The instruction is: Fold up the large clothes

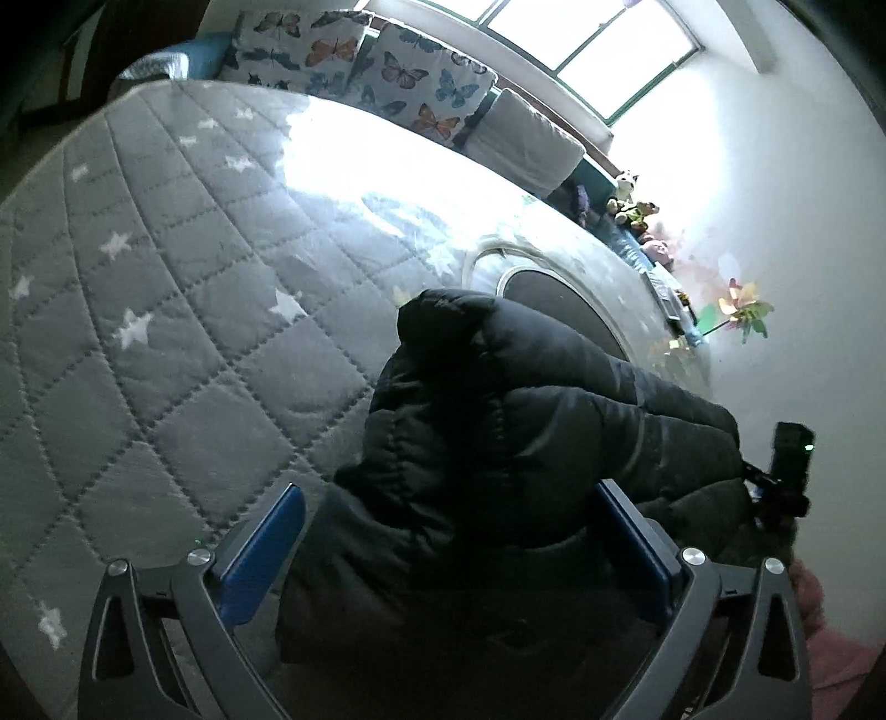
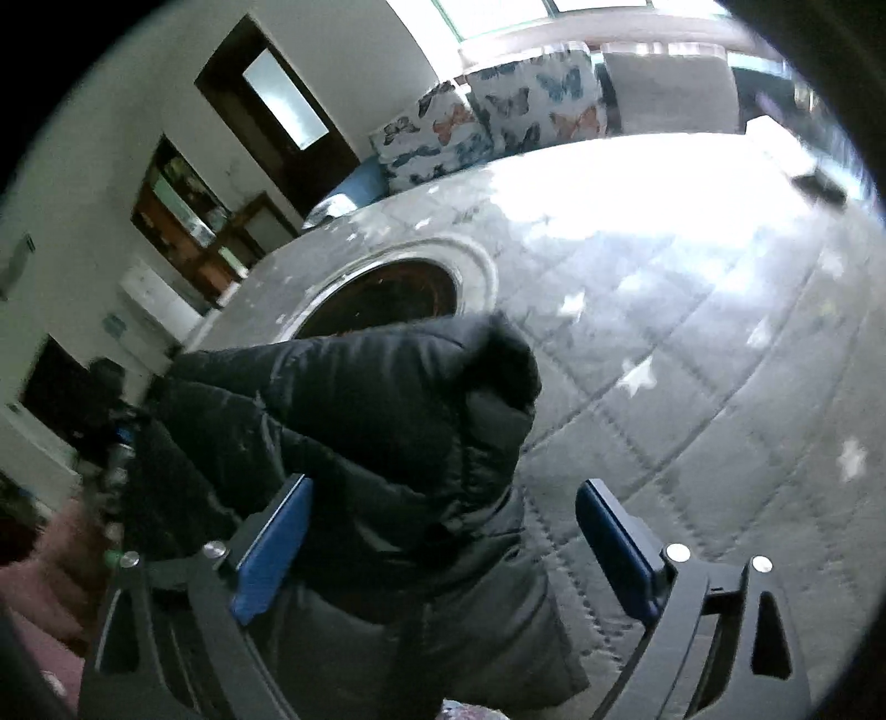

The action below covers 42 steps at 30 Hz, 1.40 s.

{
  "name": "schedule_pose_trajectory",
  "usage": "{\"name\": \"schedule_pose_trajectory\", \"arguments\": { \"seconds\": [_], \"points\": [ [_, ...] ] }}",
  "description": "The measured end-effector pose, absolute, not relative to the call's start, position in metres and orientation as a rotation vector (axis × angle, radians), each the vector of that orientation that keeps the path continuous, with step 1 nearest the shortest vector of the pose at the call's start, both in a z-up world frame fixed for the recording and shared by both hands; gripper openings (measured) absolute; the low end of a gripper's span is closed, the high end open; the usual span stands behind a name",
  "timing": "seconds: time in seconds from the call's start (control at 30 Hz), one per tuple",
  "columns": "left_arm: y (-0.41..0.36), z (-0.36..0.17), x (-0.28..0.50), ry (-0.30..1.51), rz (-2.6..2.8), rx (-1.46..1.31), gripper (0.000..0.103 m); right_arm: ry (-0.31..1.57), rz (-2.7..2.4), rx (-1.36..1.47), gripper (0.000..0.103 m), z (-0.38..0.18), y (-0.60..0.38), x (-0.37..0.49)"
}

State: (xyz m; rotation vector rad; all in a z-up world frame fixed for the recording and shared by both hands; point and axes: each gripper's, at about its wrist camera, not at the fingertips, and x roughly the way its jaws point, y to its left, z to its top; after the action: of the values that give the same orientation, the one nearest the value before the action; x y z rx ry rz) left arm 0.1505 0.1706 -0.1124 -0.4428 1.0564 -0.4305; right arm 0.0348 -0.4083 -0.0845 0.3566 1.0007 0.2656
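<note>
A black puffer jacket (image 1: 526, 399) lies bunched on a grey quilted bedspread with white stars (image 1: 166, 277). My left gripper (image 1: 451, 490) stands wide open over the near part of the jacket, padded fabric filling the space between its blue pads. In the right wrist view the same jacket (image 2: 360, 399) rises in a hump. My right gripper (image 2: 446, 484) is open too. Its left pad (image 2: 271, 548) lies against the jacket and its right pad (image 2: 614, 543) stands apart over the bedspread (image 2: 692, 360).
Butterfly-print pillows (image 1: 332, 50) and a grey cushion (image 1: 526, 138) line the far side under a bright window. Small toys (image 1: 631, 205) and a pinwheel (image 1: 742, 313) are by the wall. A round dark patch (image 2: 382, 299) marks the bedspread. A door (image 2: 277, 105) and a cabinet (image 2: 183, 221) stand beyond.
</note>
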Motion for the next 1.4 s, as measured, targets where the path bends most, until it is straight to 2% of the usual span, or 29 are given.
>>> {"name": "schedule_pose_trajectory", "arguments": {
  "seconds": [0.37,0.7,0.9,1.03,1.1,1.2,1.3,1.4],
  "points": [
    [0.177,-0.135,0.158,1.051,-0.489,-0.515,0.103,1.123,0.440,0.601,0.103,-0.108,-0.416,0.028],
    [0.173,-0.139,0.149,1.071,-0.499,-0.511,0.103,1.201,0.422,0.520,0.103,-0.101,-0.391,0.018],
    [0.170,-0.141,0.149,1.082,-0.483,-0.517,0.103,1.187,0.406,0.540,0.103,-0.103,-0.390,0.025],
    [0.173,-0.130,0.135,1.050,-0.471,-0.509,0.089,1.178,0.409,0.539,0.087,-0.098,-0.388,0.024],
    [0.174,-0.129,0.131,1.041,-0.472,-0.511,0.085,1.173,0.411,0.535,0.086,-0.098,-0.387,0.025],
    [0.177,-0.131,0.132,1.039,-0.477,-0.527,0.084,1.165,0.425,0.556,0.088,-0.104,-0.389,0.029],
    [0.182,-0.135,0.135,1.056,-0.495,-0.547,0.088,1.156,0.438,0.570,0.095,-0.110,-0.392,0.031],
    [0.186,-0.139,0.140,1.095,-0.514,-0.557,0.099,1.150,0.448,0.577,0.101,-0.113,-0.393,0.033]
  ]
}}
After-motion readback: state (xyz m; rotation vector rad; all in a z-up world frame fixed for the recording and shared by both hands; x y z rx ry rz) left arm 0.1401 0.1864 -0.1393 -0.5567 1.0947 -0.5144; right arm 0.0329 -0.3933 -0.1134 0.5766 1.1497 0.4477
